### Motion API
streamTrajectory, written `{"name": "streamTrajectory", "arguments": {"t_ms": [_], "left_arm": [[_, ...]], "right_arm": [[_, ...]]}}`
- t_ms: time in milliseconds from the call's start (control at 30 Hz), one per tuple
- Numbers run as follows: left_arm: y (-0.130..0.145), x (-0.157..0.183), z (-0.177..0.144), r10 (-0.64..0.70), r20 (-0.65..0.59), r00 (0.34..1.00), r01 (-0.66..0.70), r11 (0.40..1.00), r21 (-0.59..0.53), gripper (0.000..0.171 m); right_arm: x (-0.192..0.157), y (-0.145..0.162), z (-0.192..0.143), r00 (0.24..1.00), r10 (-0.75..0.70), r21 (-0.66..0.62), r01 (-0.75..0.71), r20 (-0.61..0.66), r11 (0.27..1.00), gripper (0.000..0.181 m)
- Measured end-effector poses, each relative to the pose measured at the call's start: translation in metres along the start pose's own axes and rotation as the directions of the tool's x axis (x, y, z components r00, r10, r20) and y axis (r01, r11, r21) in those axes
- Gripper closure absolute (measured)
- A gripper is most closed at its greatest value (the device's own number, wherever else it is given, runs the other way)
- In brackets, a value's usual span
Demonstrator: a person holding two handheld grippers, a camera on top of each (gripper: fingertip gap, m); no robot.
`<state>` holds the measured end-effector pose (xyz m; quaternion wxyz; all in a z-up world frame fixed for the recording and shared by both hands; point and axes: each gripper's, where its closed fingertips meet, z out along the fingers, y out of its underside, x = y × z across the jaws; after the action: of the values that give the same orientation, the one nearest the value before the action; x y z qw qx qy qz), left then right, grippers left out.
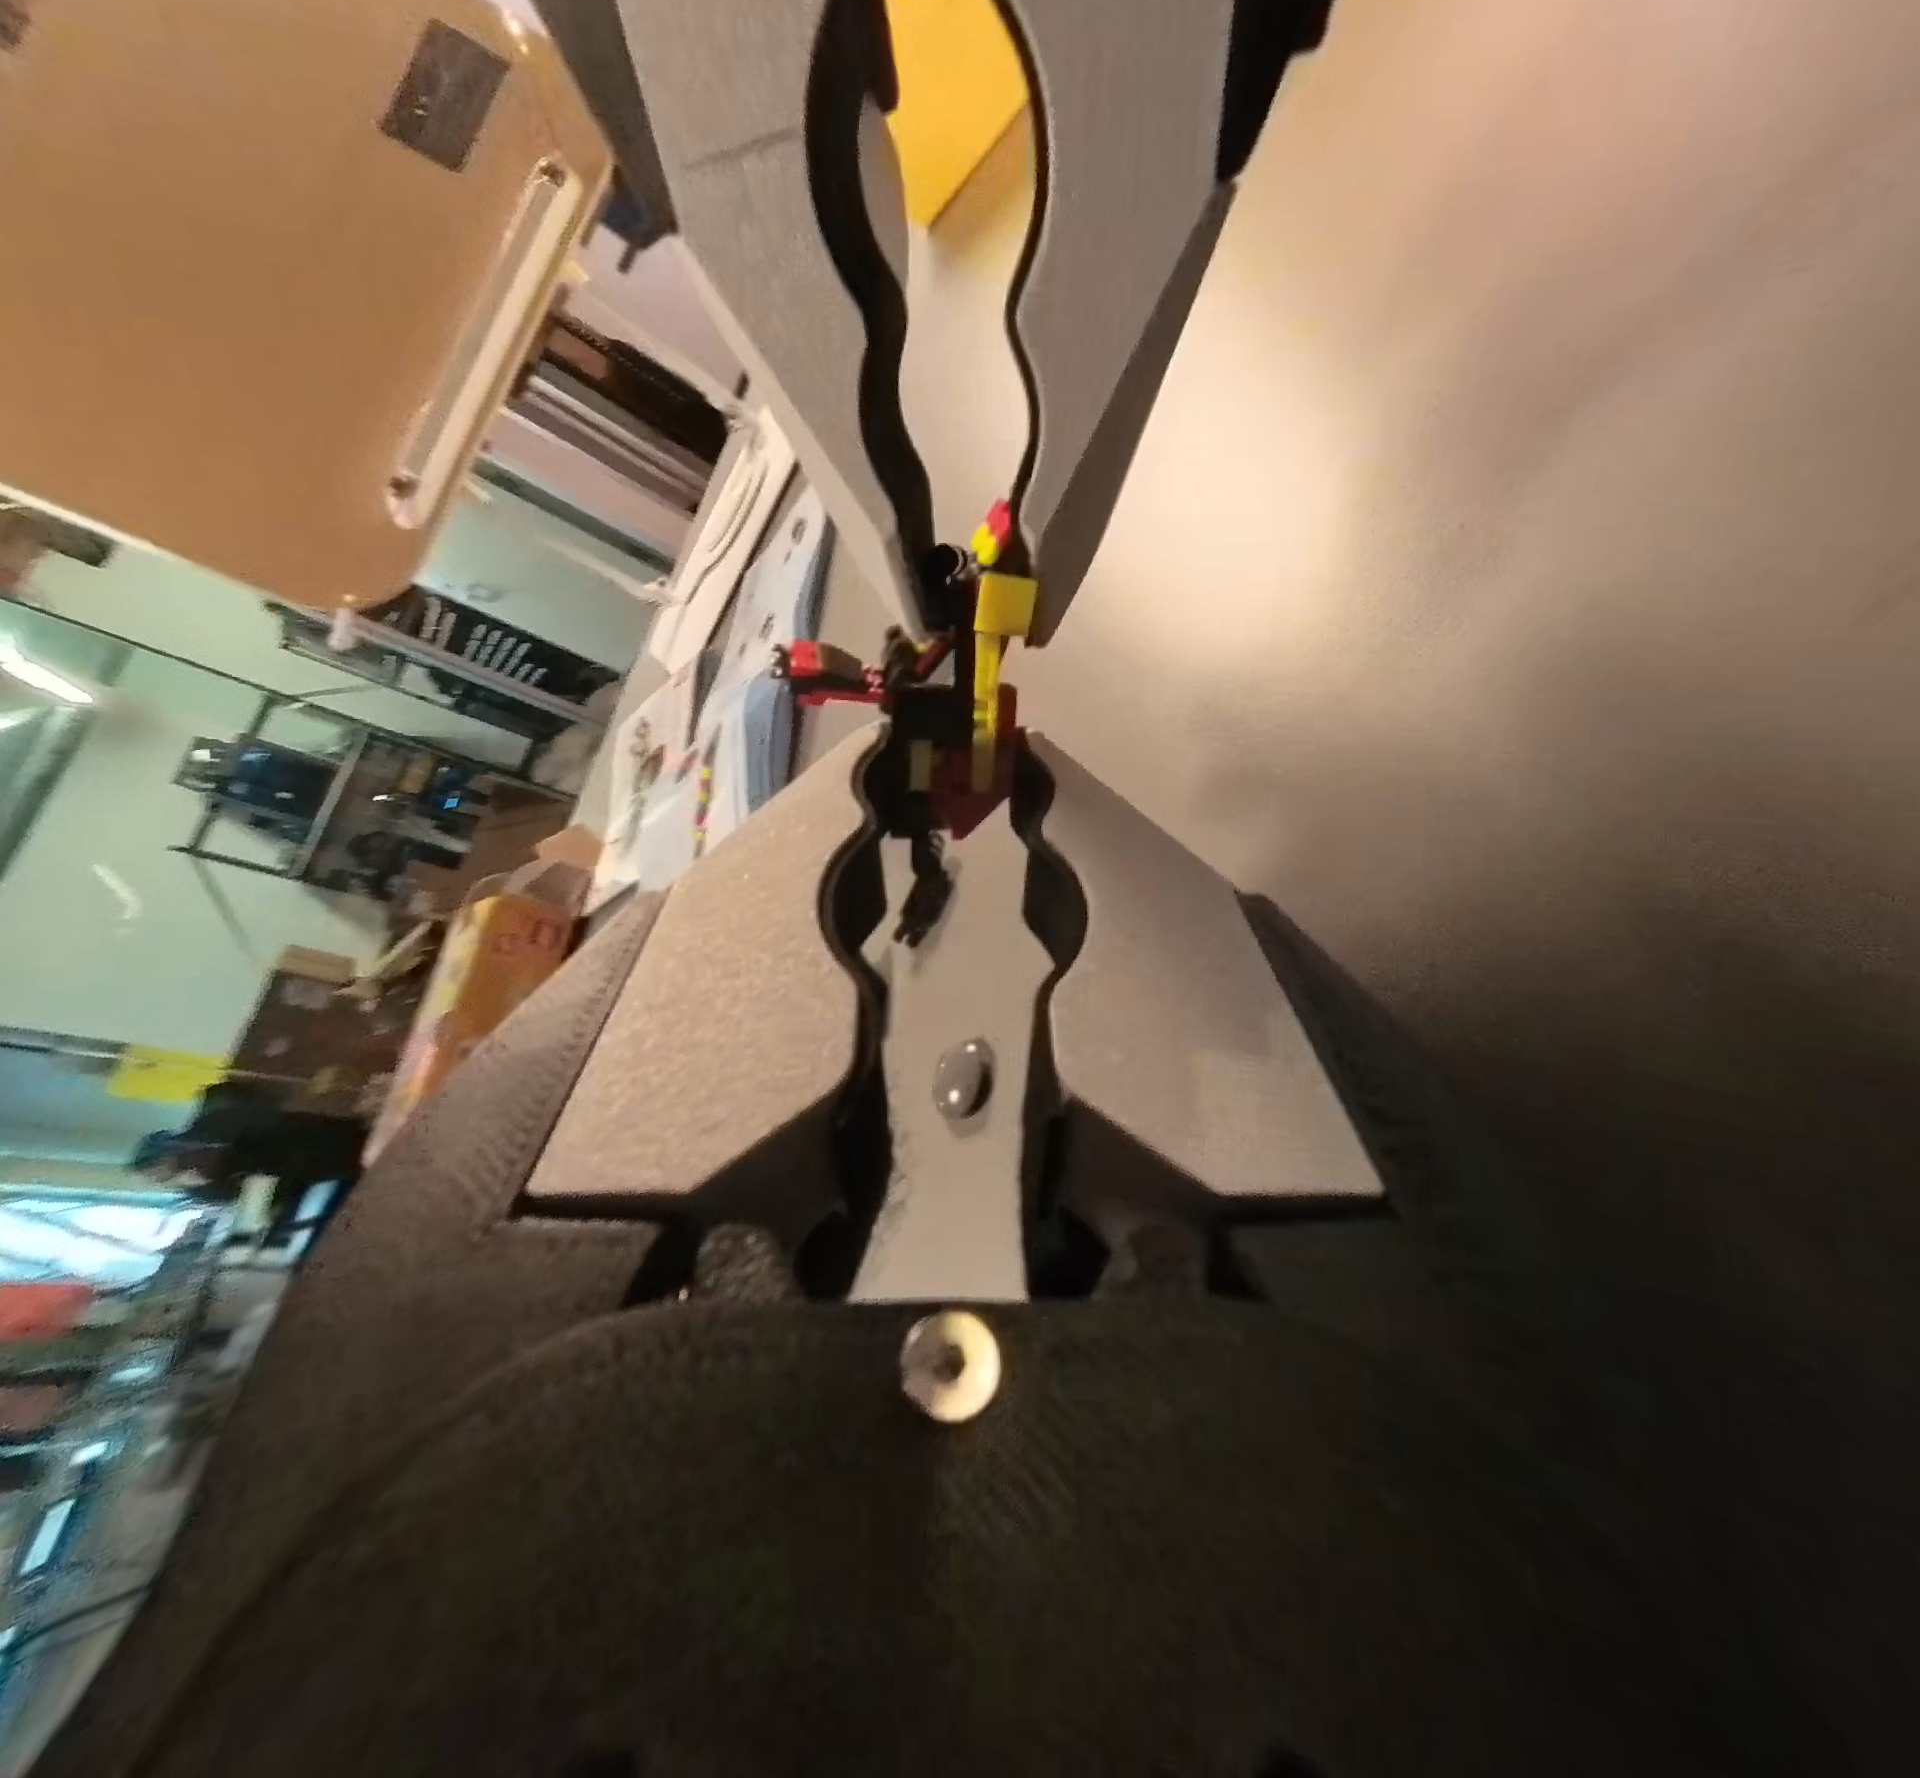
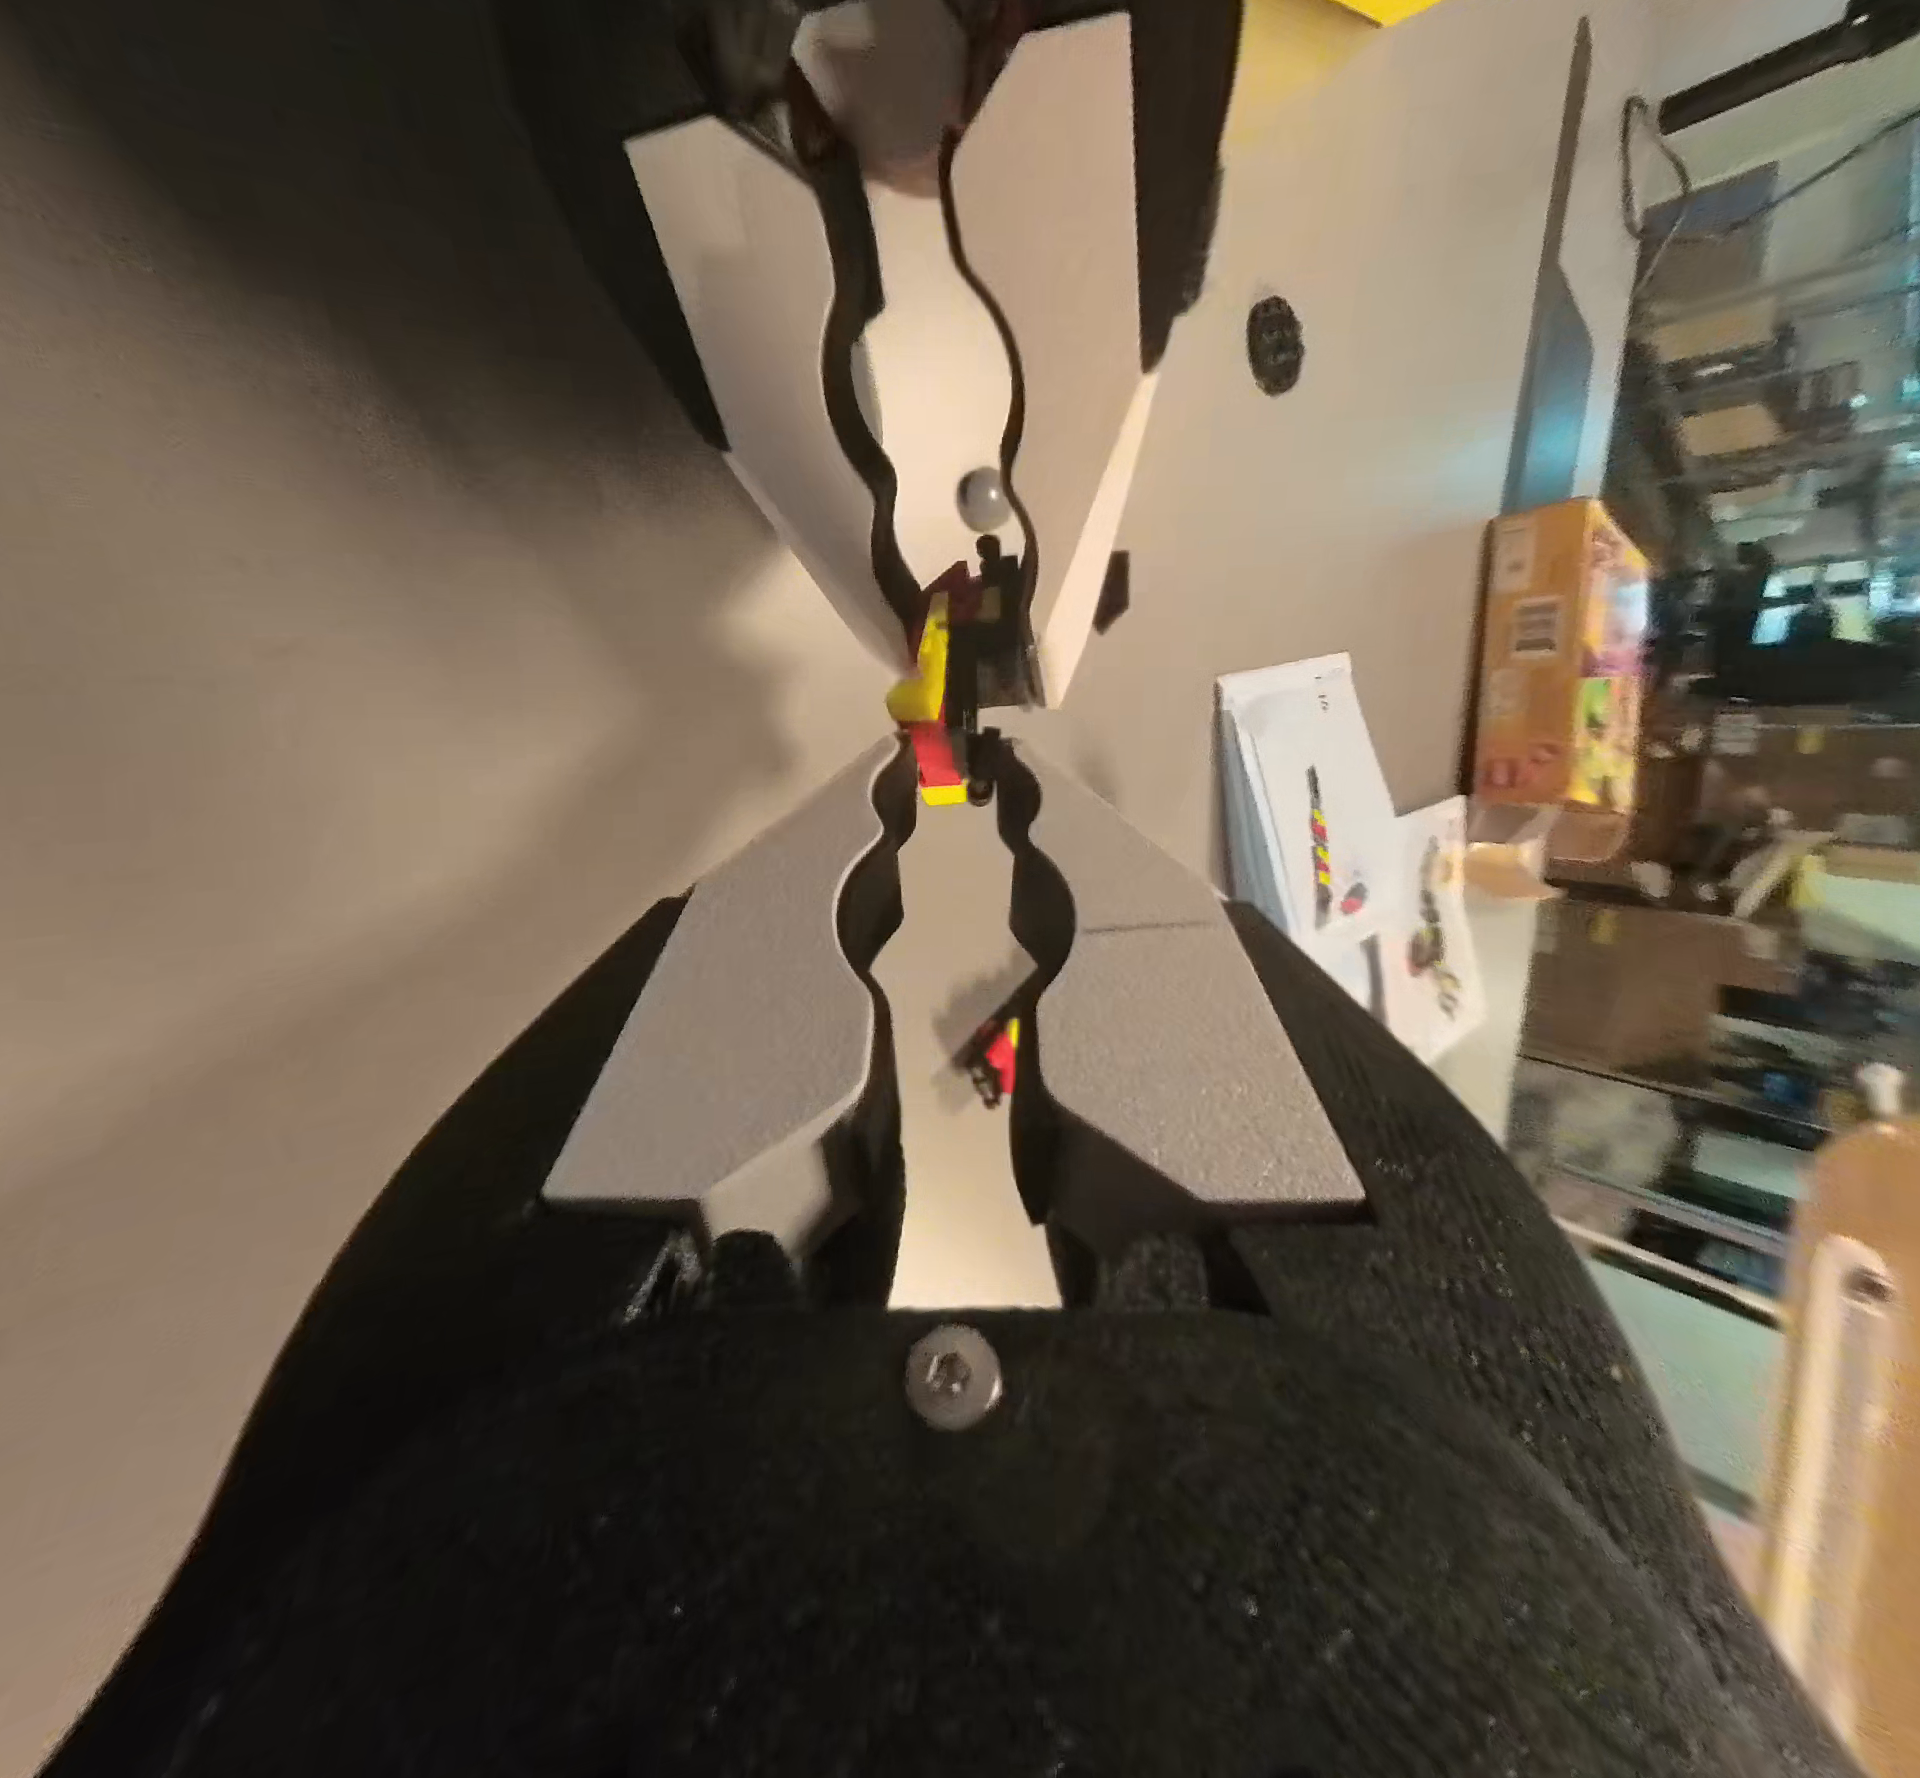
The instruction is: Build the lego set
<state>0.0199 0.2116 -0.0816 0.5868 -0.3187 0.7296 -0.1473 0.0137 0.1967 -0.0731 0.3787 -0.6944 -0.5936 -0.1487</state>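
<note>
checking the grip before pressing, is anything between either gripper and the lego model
Nothing visible: the left gripper and right gripper meet tip to tip, both closed on the lego model itself.

Booklets (image 2: 1309, 793), box (image 2: 1558, 658) seemingly beside claws.

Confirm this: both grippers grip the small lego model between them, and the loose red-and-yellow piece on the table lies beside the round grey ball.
Wrong about the loose piece: the right wrist view shows it far from the grey ball, which lies beyond the lego model. The rest stands.
</note>
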Motion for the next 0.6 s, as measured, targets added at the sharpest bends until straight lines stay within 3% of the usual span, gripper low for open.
{"name": "streamTrajectory", "arguments": {"t_ms": [233, 600], "left_arm": [[-0.0083, 0.0017, -0.0038, -0.089, -0.075, 0.993, 0.094, 0.994, 0.059, 0.152], [-0.0103, 0.0073, -0.0034, -0.094, -0.123, 0.988, 0.103, 0.992, 0.068, 0.152]], "right_arm": [[-0.0014, -0.0078, -0.0072, 0.985, 0.138, 0.078, -0.147, 0.108, 0.986, 0.167], [-0.0051, -0.0043, -0.0092, 0.994, 0.001, 0.012, -0.003, 0.111, 1.0, 0.169]]}}
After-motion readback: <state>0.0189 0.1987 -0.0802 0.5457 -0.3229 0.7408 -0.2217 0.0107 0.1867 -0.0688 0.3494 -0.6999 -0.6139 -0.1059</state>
